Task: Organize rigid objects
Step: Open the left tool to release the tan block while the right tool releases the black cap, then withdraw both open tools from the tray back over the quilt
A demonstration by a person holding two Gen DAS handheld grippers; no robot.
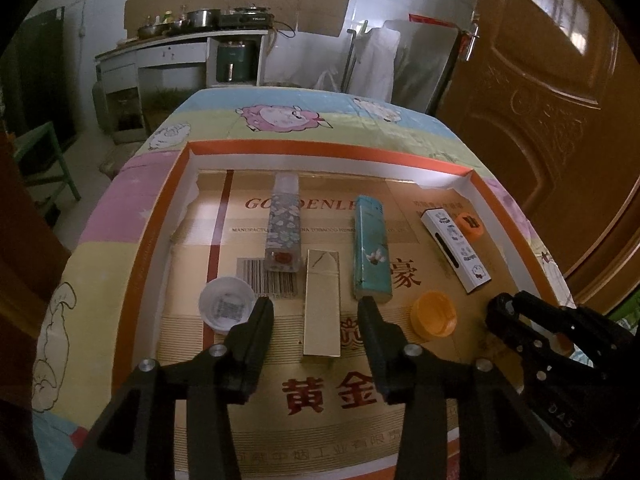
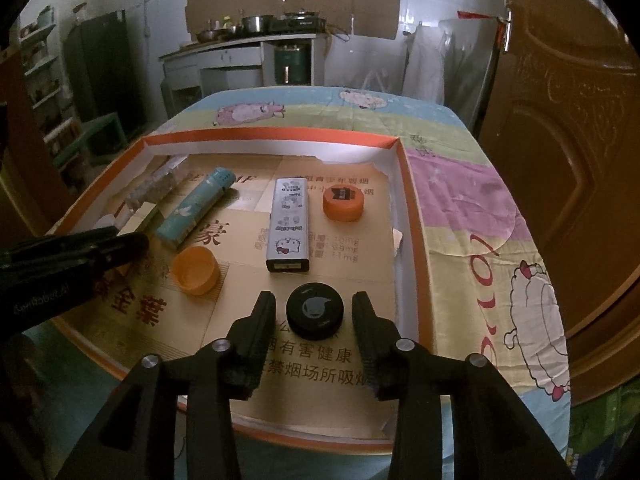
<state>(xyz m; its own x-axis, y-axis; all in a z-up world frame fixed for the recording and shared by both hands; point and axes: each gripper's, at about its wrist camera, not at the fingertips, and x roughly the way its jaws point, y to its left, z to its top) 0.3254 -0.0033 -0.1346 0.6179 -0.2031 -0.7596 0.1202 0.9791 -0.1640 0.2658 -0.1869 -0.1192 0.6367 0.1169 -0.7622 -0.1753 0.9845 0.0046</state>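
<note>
In the shallow cardboard tray (image 1: pixel 176 208), the left gripper (image 1: pixel 316 312), fingers spread, straddles a matte gold box (image 1: pixel 322 304) at 12 o'clock, white cup (image 1: pixel 226 308) at 10. Only the right-wrist view shows the glossy black round lid (image 2: pixel 315 311), between the right gripper (image 2: pixel 314 312) and its spread fingers.

Clear bottle (image 2: pixel 154 186) half hidden behind tray wall (image 2: pixel 120 176), label unreadable.

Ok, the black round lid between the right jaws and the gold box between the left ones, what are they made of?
Black round lid: probably moulded plastic, with a smooth, slightly glossy top and a grey printed logo. Gold rectangular box: apparently coated cardboard, with a metallic sheen, sharp folded edges and a creased flap.
</note>
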